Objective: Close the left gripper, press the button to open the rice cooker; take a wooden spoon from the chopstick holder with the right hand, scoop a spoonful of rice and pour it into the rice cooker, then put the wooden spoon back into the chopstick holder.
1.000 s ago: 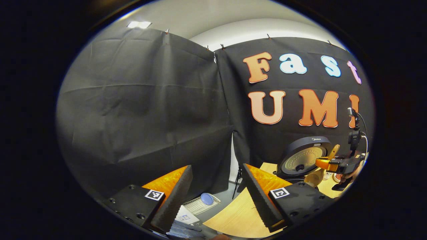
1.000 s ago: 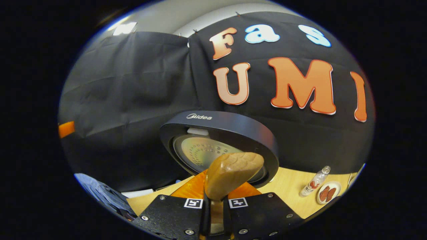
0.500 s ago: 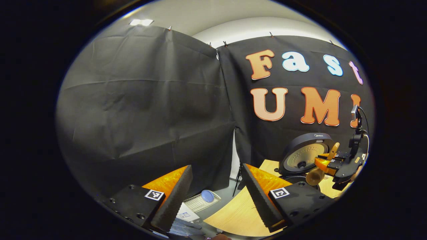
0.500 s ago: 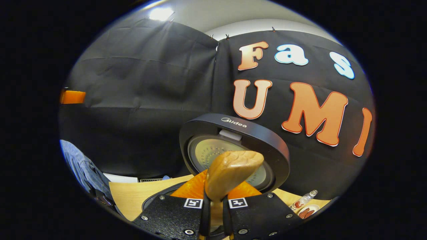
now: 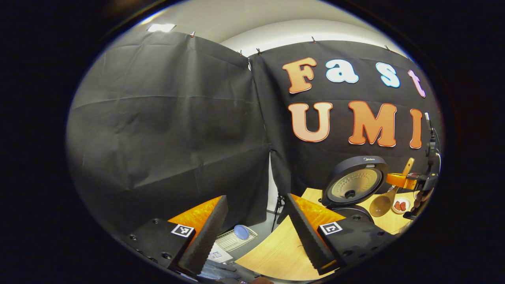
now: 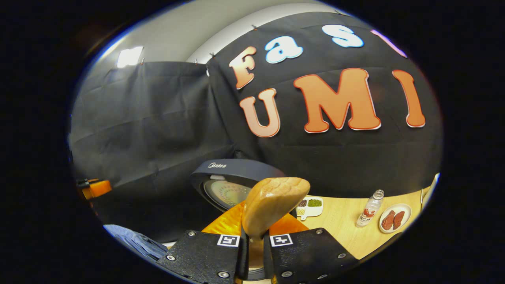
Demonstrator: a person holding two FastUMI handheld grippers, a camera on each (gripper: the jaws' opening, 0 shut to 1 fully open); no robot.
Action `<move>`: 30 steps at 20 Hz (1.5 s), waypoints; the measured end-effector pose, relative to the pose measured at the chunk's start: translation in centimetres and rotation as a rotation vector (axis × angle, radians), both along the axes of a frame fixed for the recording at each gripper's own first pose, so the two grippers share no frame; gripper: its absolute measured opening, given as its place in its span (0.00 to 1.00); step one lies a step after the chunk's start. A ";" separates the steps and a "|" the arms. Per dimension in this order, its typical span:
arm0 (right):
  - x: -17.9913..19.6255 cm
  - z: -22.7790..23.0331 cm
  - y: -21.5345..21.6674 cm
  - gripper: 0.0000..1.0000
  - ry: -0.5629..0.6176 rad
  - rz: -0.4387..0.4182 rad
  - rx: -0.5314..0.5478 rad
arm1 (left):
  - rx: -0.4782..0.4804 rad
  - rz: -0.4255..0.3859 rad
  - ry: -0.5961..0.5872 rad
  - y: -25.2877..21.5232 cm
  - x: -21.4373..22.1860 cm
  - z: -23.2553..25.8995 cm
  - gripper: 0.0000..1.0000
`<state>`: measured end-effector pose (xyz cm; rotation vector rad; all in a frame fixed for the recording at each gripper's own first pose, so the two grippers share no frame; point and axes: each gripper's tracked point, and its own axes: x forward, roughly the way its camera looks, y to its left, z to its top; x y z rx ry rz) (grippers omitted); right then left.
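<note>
Left hand-held gripper (image 5: 254,228) raised, jaws wide apart, right hand-held gripper (image 6: 254,246) — clamped on wooden spoon (image 6: 272,205)

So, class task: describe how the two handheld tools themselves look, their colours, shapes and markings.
The left tool has two translucent orange wedge fingers faced with ribbed black foam, on black screwed plates bearing square black-and-white markers. The right tool shows matching plates, markers and orange fingers.

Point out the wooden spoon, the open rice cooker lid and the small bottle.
wooden spoon (image 6: 272,205): right gripper view, on the bowl's rounded back.
rice cooker lid (image 5: 355,183): left gripper view, on its pale inner plate.
bottle (image 6: 367,215): right gripper view, on its body.
</note>
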<state>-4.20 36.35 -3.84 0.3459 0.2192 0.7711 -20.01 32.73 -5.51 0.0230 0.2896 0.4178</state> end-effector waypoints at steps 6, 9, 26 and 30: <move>1.5 -3.0 -9.9 0.14 0.071 -0.137 -0.008 | 0.010 -0.070 -0.013 -3.6 2.4 0.9 0.92; 1.7 -5.5 -15.4 0.14 0.108 -0.215 -0.034 | 0.008 -0.099 -0.023 -5.4 3.5 1.7 0.92; 1.2 -16.0 -37.4 0.14 0.312 -0.571 -0.123 | -0.014 -0.248 -0.021 -17.4 8.3 2.4 0.92; 0.6 -20.0 -38.6 0.14 0.368 -0.582 -0.172 | -0.011 -0.248 -0.019 -18.4 8.0 2.9 0.92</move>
